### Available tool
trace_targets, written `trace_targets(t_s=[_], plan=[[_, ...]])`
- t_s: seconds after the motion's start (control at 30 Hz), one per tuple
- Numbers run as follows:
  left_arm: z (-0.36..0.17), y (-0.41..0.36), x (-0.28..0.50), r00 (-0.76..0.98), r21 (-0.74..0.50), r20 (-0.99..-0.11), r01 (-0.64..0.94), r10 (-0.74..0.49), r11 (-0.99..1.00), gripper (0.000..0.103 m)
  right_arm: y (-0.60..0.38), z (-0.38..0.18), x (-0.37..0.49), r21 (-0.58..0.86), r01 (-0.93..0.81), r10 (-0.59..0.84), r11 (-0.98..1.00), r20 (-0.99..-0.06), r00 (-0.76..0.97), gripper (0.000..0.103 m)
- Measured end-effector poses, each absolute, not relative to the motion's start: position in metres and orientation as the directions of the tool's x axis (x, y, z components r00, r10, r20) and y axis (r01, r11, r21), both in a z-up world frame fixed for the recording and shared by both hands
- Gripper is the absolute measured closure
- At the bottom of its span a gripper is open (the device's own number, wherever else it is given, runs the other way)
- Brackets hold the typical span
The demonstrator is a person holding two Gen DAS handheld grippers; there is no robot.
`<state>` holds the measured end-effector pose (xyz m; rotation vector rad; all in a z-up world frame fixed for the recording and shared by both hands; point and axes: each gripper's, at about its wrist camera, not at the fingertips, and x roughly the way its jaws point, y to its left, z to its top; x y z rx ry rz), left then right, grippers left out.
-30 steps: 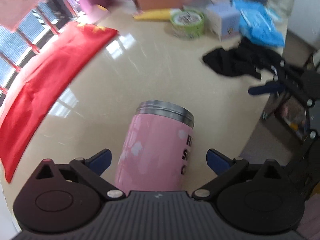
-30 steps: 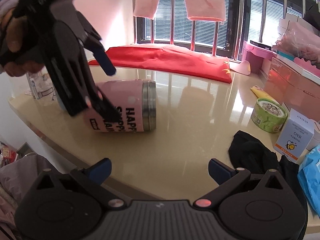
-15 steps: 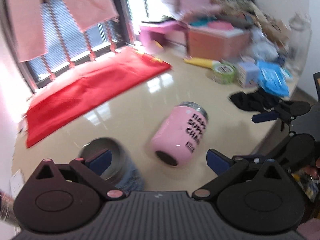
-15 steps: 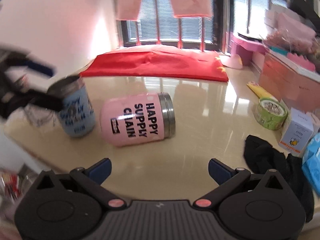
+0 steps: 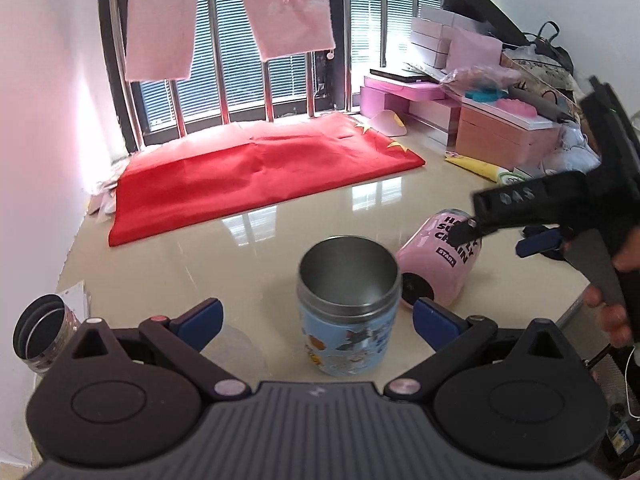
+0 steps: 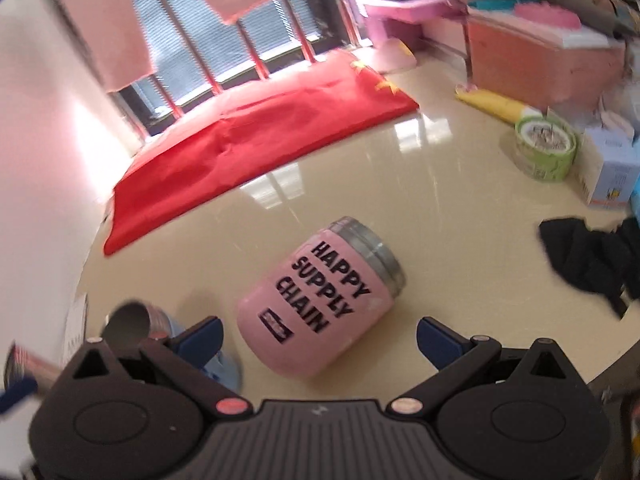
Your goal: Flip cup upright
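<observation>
The pink cup (image 6: 320,300) is lying on its side on the glossy beige table (image 6: 440,208), its steel rim pointing away toward the window side and its dark base facing the near edge, with the lettering HAPPY SUPPLY CHAIN showing on top. The right gripper (image 6: 318,334) is hovering over it with its jaws spread wide, one blue pad on either side of the cup's base end, neither touching. The left gripper (image 5: 316,316) is also holding its jaws wide apart, gripping nothing, in front of a blue cartoon cup (image 5: 348,304) that is standing upright with its steel mouth open, just beside the pink one. A red flag (image 5: 256,172) is lying flat under the barred window.
</observation>
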<state>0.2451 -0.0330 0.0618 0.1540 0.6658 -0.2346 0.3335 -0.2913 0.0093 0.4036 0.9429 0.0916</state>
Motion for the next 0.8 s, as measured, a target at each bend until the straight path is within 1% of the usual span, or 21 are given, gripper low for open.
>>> trace_targets(t_s=[0.27, 0.4, 0.47, 0.53, 0.57, 0.63, 0.8], plan=[[0.060, -0.021, 0.263, 0.742, 0.043, -0.643, 0.285, -0.192, 0.958, 0.000, -0.273, -0.002, 0.371, 0.387, 0.296, 0.205, 0.873, -0.843, 0.498, 0.000], [0.054, -0.018, 0.269, 0.729, 0.042, -0.655, 0.297, -0.198, 0.954, 0.000, -0.271, -0.016, 0.387, 0.391, 0.433, 0.191, 0.812, -0.879, 0.436, 0.000], [0.050, -0.015, 0.273, 0.724, 0.035, -0.659, 0.298, -0.202, 0.954, 0.000, -0.268, -0.023, 0.397, 0.376, 0.484, 0.164, 0.791, -0.891, 0.424, 0.000], [0.046, -0.011, 0.276, 0.719, 0.023, -0.665, 0.290, -0.202, 0.957, 0.000, -0.264, -0.032, 0.405, 0.354, 0.505, 0.139, 0.787, -0.900, 0.414, 0.002], [0.044, -0.010, 0.278, 0.715, 0.018, -0.670, 0.287, -0.201, 0.958, 0.000, -0.261, -0.036, 0.408, 0.352, 0.494, 0.148, 0.795, -0.902, 0.405, 0.006], [0.041, -0.007, 0.280, 0.709, 0.011, -0.677, 0.282, -0.200, 0.959, 0.000, -0.257, -0.039, 0.411, 0.371, 0.418, 0.190, 0.829, -0.891, 0.413, 0.010], [0.036, -0.005, 0.281, 0.687, 0.002, -0.691, 0.314, -0.225, 0.950, 0.000, -0.249, -0.032, 0.407, 0.291, 0.139, 0.224, 0.946, -0.903, 0.366, 0.011]])
